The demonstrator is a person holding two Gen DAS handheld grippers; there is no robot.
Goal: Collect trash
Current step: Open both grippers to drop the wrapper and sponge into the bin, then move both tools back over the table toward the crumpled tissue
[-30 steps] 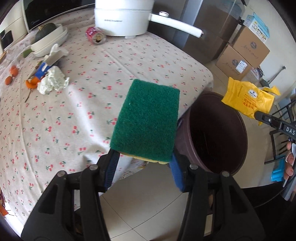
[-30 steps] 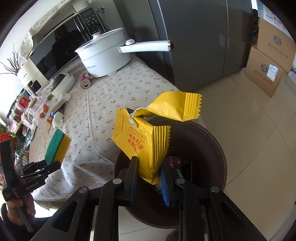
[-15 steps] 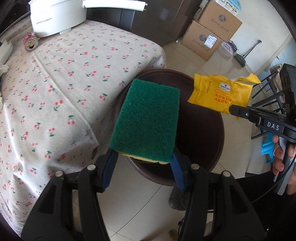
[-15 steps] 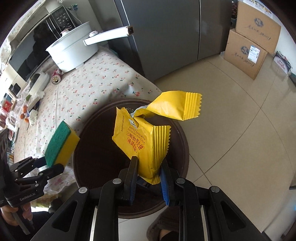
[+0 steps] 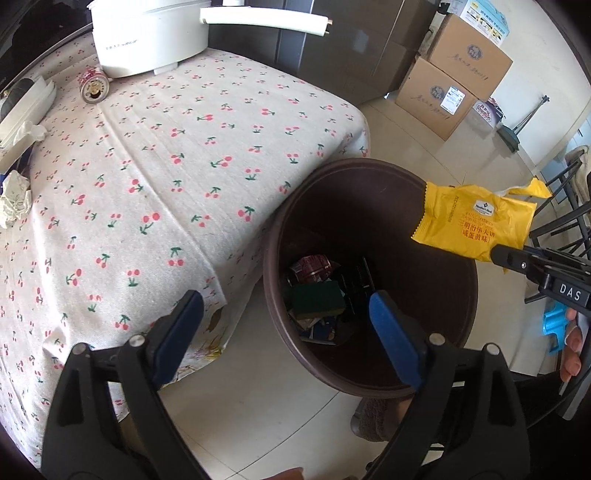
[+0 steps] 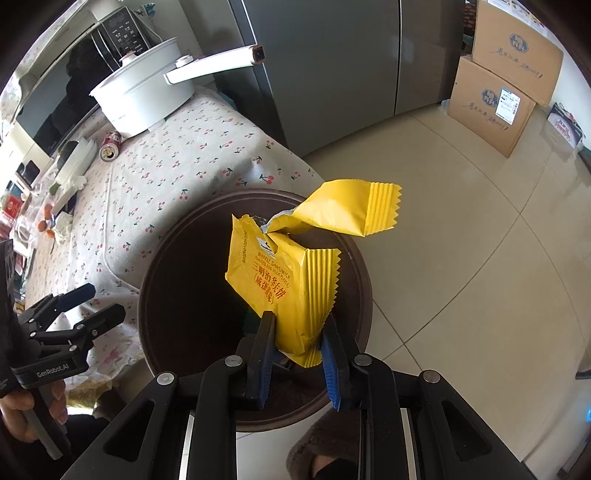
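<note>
A dark brown trash bin (image 5: 280, 229) stands on the floor beside the table corner; it also shows in the right wrist view (image 6: 162, 266). A green sponge (image 5: 318, 300) lies at its bottom with a can (image 5: 312, 266) and other scraps. My left gripper (image 5: 286, 325) is open and empty above the bin's near rim. My right gripper (image 6: 299, 332) is shut on a torn yellow snack wrapper (image 6: 280, 280) and holds it over the bin; the wrapper also shows in the left wrist view (image 5: 476, 225).
The table with a cherry-print cloth (image 5: 155, 177) holds a white pot (image 5: 147, 33), a can on its side (image 5: 94, 83), crumpled tissues (image 5: 14, 199) and dishes. Cardboard boxes (image 5: 454, 81) and a grey fridge (image 6: 332, 66) stand beyond on the tiled floor.
My left gripper has opened and the green sponge has dropped from it into the bin. My right gripper still holds the yellow wrapper over the bin.
</note>
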